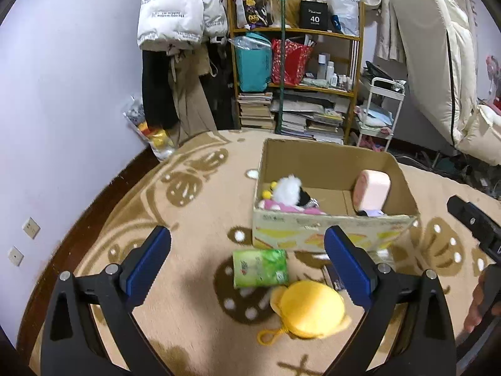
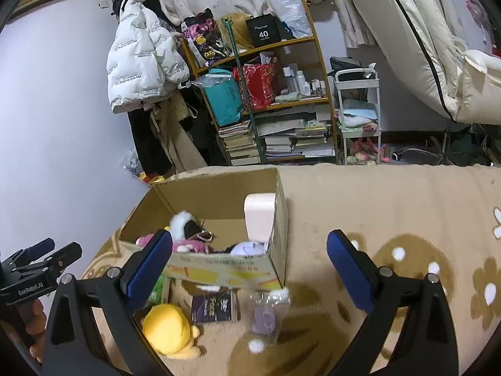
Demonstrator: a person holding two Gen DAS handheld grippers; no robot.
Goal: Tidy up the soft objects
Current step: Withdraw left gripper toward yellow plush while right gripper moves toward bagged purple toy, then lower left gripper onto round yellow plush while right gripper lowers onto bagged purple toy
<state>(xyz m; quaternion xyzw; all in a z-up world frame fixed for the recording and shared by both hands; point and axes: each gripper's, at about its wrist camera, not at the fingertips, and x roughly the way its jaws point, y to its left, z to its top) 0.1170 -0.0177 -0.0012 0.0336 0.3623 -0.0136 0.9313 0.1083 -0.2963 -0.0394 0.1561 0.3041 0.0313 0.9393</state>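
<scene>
Nearest, both grippers stand wide with nothing between the blue pads: the left gripper (image 1: 247, 269) above a round yellow plush toy (image 1: 308, 308) and a green tissue pack (image 1: 260, 268), the right gripper (image 2: 249, 269) above a clear plastic packet (image 2: 266, 313). Beyond, an open cardboard box (image 1: 332, 235) on the beige patterned carpet (image 1: 194, 213) holds a white-and-black plush (image 1: 291, 189) and a pink cushion (image 1: 372, 189).

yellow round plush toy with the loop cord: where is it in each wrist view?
Left wrist: yellow round plush toy lies on the rug, bottom centre, nearer than the green packet.
Right wrist: bottom left.
Shared landmark: open cardboard box, behind it in both.
</scene>
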